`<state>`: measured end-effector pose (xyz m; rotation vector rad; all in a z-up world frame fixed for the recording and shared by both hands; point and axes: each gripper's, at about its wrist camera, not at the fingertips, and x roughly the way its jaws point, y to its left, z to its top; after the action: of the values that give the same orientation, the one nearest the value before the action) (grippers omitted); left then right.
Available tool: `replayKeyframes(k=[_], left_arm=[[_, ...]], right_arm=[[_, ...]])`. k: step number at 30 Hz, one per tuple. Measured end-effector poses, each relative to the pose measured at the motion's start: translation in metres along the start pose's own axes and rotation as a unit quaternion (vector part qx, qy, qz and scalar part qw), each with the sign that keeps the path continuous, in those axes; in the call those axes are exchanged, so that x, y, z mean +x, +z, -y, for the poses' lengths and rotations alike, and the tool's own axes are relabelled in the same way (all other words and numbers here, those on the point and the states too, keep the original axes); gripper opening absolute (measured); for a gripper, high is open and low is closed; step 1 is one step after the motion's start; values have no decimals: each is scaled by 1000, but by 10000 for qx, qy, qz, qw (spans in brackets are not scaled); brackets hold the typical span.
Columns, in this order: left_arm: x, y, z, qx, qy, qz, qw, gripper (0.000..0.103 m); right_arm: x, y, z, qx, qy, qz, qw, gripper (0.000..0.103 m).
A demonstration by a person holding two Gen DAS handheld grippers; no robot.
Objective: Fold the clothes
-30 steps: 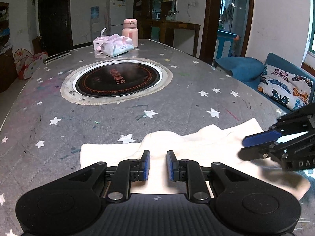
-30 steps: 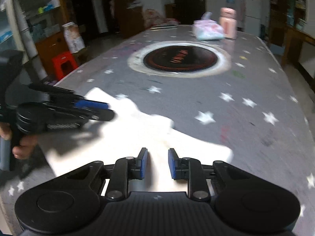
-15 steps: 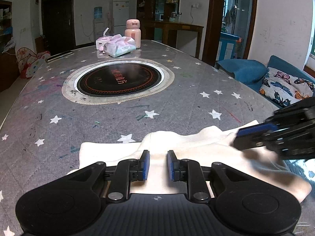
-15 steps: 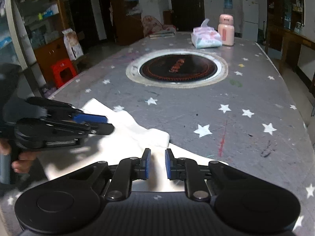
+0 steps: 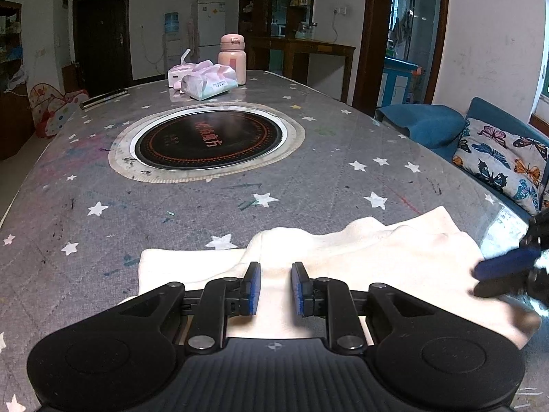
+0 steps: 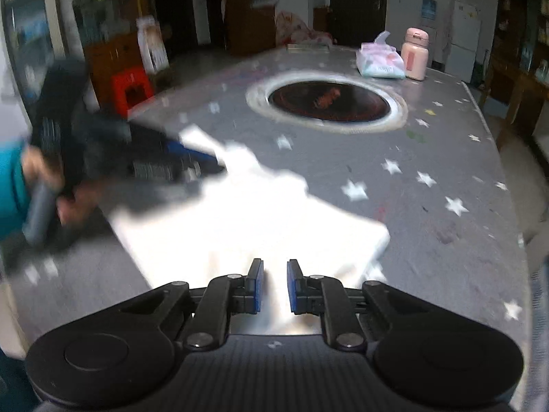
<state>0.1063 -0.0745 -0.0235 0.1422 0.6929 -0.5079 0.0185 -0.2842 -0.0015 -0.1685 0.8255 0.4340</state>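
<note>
Since a second ago the right gripper (image 5: 504, 267) has slid from mid-right of the left wrist view out to the far right edge, and the right wrist view has gone blurry. Its pads were wider apart then. The left gripper (image 5: 274, 288) is sitting where it was.

Bottom centre of the left view: left jaws are standing slightly apart, a narrow gap between the blue pads, white cloth showing through the gap. Whether the pads are pinching fabric or just hovering over it, cannot tell.

Bottom centre of the right view: right gripper (image 6: 272, 285) jaws are narrowly apart too (gap a bit tighter than the left's), white showing between them. Grip or no grip, cannot tell.

The white garment (image 5: 360, 257) is lying flat on the near edge of the table (image 5: 206, 213), spanning lower centre to lower right of the left view, with a raised fold running across its top edge. In the right view the garment (image 6: 247, 219) is blown out white at centre, and the left gripper (image 6: 192, 158) is reaching in from the left over its upper left corner, held by a hand (image 6: 44, 178) with a teal sleeve.

Mid frame: a round black hotplate (image 5: 209, 139) is sitting inset in the grey star-print table cover.

Far end: tissue pack (image 5: 209, 84) and pink bottle (image 5: 232, 58), side by side.
</note>
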Motion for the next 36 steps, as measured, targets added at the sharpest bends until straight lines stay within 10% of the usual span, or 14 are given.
replayKeyframes(k=[17,36], left_arm=[[-74,-33,28,411,-223,329,9984,32],[-87,-57,-10,-566,-74,291,9979,34]], right_arm=[[-21,-27,-24,-191,157,8,9997,13],[-7,-23,-35,-217,357,9,9991,14]])
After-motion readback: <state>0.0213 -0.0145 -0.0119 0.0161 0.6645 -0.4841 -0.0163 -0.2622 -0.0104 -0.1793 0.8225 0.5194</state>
